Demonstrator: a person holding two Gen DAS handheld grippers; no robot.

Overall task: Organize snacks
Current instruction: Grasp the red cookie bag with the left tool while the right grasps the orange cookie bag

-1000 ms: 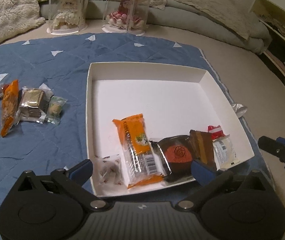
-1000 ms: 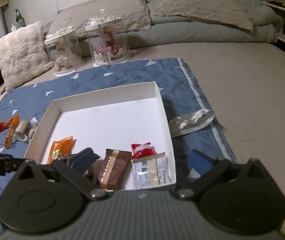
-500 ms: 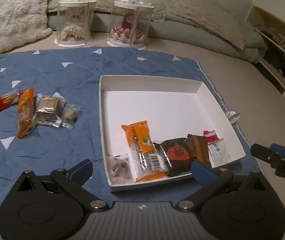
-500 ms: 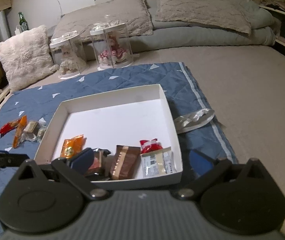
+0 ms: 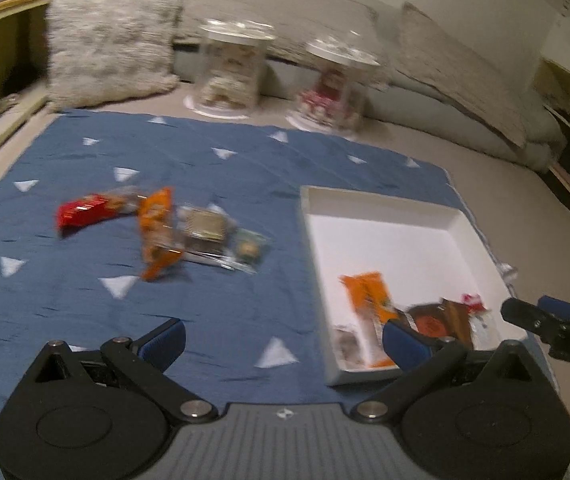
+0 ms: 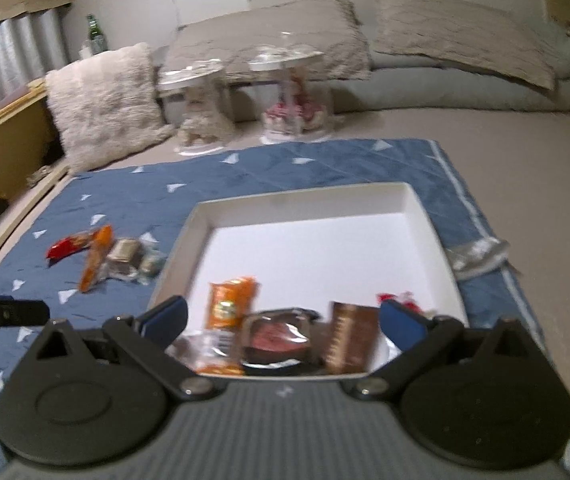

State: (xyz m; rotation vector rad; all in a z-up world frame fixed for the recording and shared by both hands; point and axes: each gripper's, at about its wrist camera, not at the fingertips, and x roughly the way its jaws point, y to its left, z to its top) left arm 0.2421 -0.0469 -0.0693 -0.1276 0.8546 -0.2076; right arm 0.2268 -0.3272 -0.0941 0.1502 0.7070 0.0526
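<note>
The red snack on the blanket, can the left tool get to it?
Probably yes. The left tool is open and empty, and only bare blanket lies between it and the red snack. An orange snack lies right beside it, though.

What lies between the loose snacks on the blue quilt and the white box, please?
Only bare blue quilt, as the left wrist view shows: the green-wrapped snack at the end of the row sits apart from the white box.
</note>
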